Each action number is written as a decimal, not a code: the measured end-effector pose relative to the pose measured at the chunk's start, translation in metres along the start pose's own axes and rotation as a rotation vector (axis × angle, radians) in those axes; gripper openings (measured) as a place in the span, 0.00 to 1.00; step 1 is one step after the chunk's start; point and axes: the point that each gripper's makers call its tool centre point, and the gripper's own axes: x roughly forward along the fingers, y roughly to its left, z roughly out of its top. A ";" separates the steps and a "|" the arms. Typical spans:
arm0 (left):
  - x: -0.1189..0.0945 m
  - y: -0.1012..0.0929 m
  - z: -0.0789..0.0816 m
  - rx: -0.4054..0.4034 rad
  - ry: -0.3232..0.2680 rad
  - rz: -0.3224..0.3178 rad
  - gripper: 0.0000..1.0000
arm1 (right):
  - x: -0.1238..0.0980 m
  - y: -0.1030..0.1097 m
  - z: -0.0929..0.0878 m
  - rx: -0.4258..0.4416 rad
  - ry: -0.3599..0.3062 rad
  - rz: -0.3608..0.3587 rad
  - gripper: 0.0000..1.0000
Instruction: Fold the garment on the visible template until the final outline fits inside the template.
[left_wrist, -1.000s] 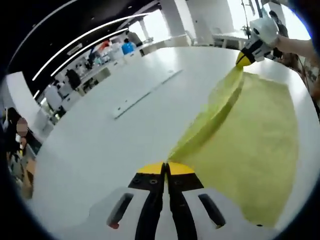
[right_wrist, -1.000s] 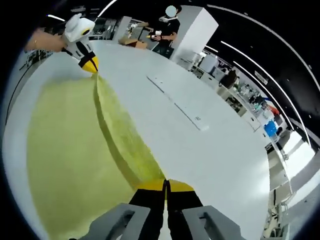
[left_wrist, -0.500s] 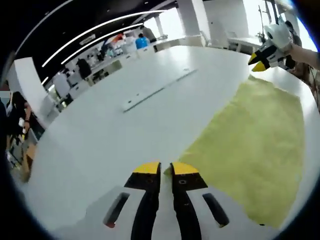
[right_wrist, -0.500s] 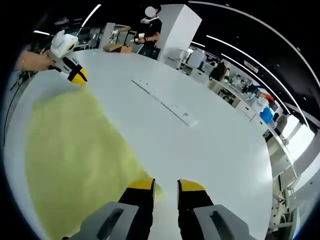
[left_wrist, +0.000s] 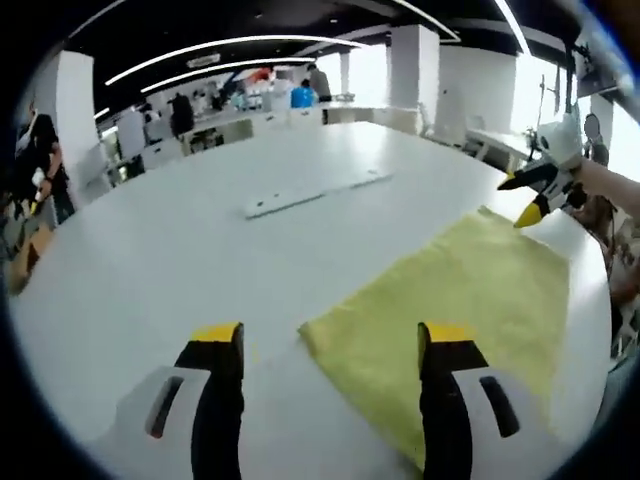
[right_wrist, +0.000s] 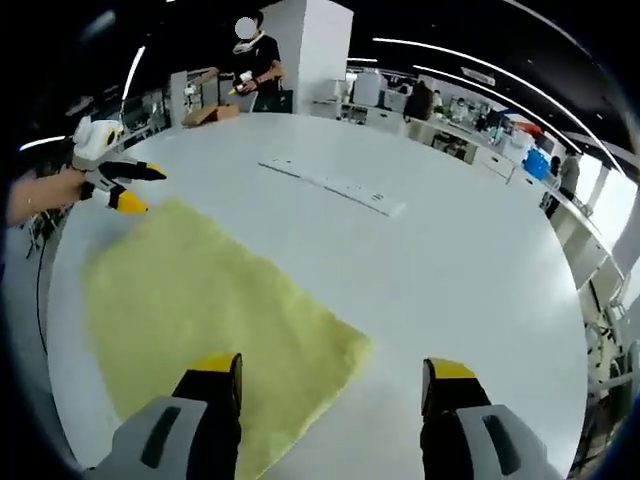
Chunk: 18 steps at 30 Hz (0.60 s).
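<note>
two wide-open grippers, left gripper (left_wrist: 332, 345), right gripper (right_wrist: 332, 375), yellow garment (right_wrist: 210, 310) flat on white table (right_wrist: 450, 260)

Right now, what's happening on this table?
A person with tongs in each hand is folding a yellow cloth on a white table. At this moment neither pair is gripping it. The left tongs are wide open above the near corner of the cloth, and the right tongs are open over the opposite end. The cloth lies flat and spread out. A long white strip lies further back on the table.
</note>
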 end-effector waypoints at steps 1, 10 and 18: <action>-0.002 -0.002 -0.001 -0.013 -0.004 -0.007 0.74 | -0.003 0.004 0.000 0.005 -0.003 0.013 0.79; -0.027 -0.020 -0.004 -0.058 -0.035 -0.052 0.91 | -0.027 0.027 -0.004 0.053 -0.032 0.080 0.93; -0.043 -0.039 -0.007 -0.045 -0.043 -0.083 0.97 | -0.045 0.046 -0.013 0.027 -0.041 0.115 0.99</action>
